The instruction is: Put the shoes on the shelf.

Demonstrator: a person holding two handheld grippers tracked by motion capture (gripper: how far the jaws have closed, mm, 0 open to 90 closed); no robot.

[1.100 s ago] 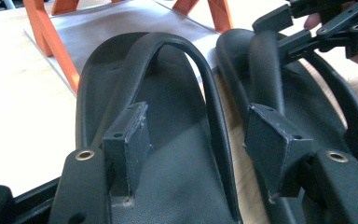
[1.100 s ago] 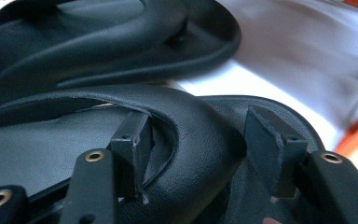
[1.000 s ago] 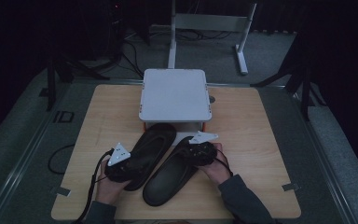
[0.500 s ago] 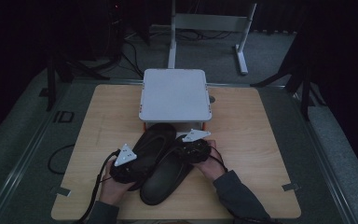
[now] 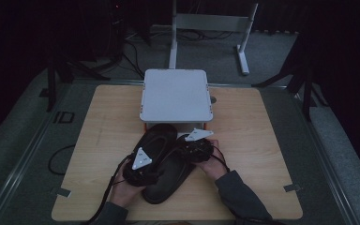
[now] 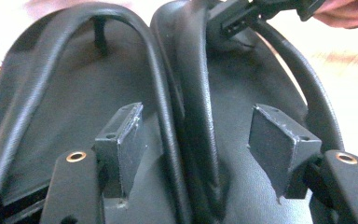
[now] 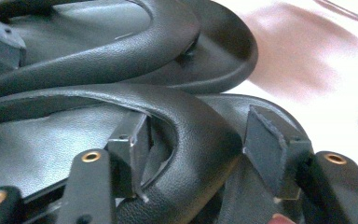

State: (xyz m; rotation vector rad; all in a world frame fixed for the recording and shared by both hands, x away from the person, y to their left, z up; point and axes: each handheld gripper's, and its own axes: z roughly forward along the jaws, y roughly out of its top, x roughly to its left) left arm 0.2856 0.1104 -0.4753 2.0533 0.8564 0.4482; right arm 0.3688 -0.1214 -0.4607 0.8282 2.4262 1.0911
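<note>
Two black sandals lie side by side at the table's front middle, one nearer the box (image 5: 158, 137) and one nearer the person (image 5: 165, 183). My left gripper (image 5: 151, 163) sits over their left side, open. Its jaws straddle the two inner straps (image 6: 186, 107) where the sandals (image 6: 74, 93) meet, and its pads (image 6: 127, 140) stand clear of them. My right gripper (image 5: 182, 150) comes in from the right, open, with the near sandal's thick strap (image 7: 186, 126) between its pads (image 7: 266, 144). The other sandal (image 7: 135, 42) lies just beyond.
A white square box (image 5: 176, 93) stands at the back middle of the wooden table (image 5: 262, 136), right behind the sandals. A metal stand (image 5: 206, 21) and cables are on the floor beyond. Bare wood lies to the left and right.
Both hands have closed in on the sandals: the left gripper moved right onto the straps, the right gripper edged left. The sandals have shifted slightly closer together.
</note>
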